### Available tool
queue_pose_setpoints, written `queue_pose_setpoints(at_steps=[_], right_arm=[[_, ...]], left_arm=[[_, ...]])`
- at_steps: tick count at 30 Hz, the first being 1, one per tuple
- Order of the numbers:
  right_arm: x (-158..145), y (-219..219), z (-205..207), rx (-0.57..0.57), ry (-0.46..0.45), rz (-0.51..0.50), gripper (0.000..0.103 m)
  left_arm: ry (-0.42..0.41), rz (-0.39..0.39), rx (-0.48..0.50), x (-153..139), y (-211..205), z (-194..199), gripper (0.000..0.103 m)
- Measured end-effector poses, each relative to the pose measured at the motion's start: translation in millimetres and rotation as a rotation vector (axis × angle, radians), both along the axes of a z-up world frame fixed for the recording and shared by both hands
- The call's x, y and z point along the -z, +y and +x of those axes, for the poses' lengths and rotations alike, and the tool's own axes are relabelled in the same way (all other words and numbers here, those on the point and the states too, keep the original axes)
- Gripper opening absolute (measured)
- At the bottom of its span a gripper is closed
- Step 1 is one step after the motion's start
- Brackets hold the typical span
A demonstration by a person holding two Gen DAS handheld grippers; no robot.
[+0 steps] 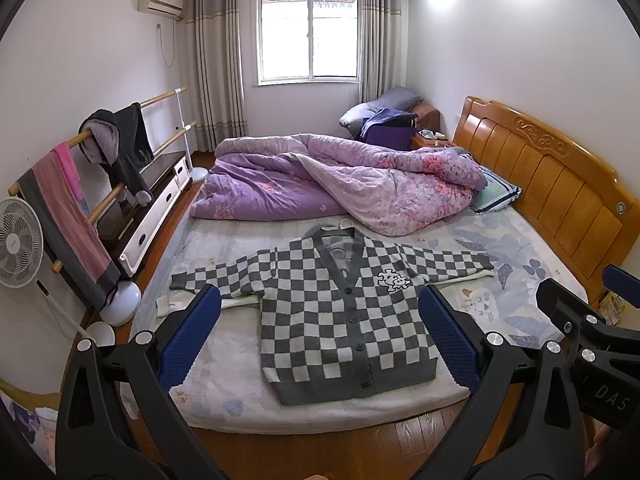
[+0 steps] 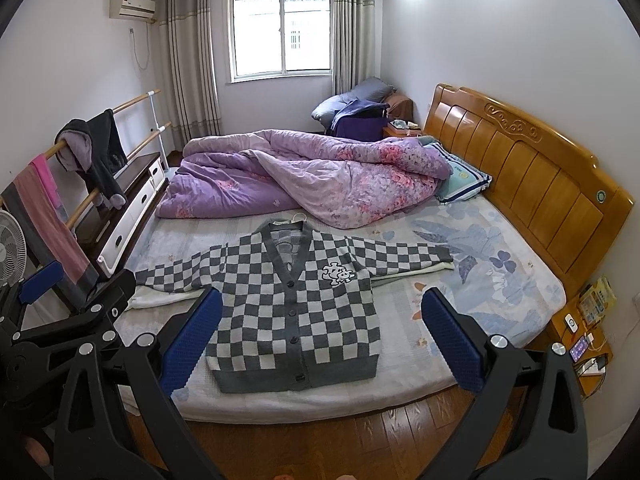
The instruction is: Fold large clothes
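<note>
A grey-and-white checkered cardigan (image 1: 344,312) lies flat and buttoned on the bed (image 1: 224,392), sleeves spread to both sides; it also shows in the right wrist view (image 2: 296,312). My left gripper (image 1: 320,300) is open and empty, held above the floor in front of the bed's near edge. My right gripper (image 2: 322,300) is open and empty at about the same height, to the right of the left one. The right gripper's body (image 1: 592,332) shows at the left view's right edge; the left gripper's body (image 2: 60,320) shows at the right view's left edge.
A crumpled purple quilt (image 1: 340,176) covers the far half of the bed, with a pillow (image 1: 496,192) by the wooden headboard (image 1: 552,184). A clothes rack (image 1: 100,160), a fan (image 1: 18,244) and a low cabinet (image 1: 152,208) stand left. A nightstand (image 2: 588,332) is right.
</note>
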State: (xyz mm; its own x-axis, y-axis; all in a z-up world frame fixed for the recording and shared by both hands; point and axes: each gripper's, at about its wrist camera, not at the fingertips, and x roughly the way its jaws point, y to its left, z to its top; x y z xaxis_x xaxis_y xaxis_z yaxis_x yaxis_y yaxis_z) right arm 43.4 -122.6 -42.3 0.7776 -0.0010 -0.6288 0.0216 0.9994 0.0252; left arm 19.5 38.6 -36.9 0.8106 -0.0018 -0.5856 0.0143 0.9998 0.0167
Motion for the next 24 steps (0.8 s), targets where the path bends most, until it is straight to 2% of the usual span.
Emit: queue_pose_setpoints(at_steps=[9,14,17,21,24], right_arm=[[22,27,34,-0.015,0.071,-0.019,0.096],[41,34,75,-0.045,0.117,-0.035,0.096],[55,39,105,-0.069,0.143,-0.038,0.096],[77,40,160,-0.121,0.175,-0.033,0.096],[96,42,213,-0.177,0.201,-0.03,0.096]], left_arm=[[0.079,-0.022,-0.019,27,34,37,0.098],[0.114,-0.016,-0.035,42,40,75,0.098],[0.137,-0.013,-0.048,56,42,107,0.098],[0.171,-0.029,-0.08,80,45,168,0.098],[0.207,-0.042,-0.114,98,45,217,0.098]])
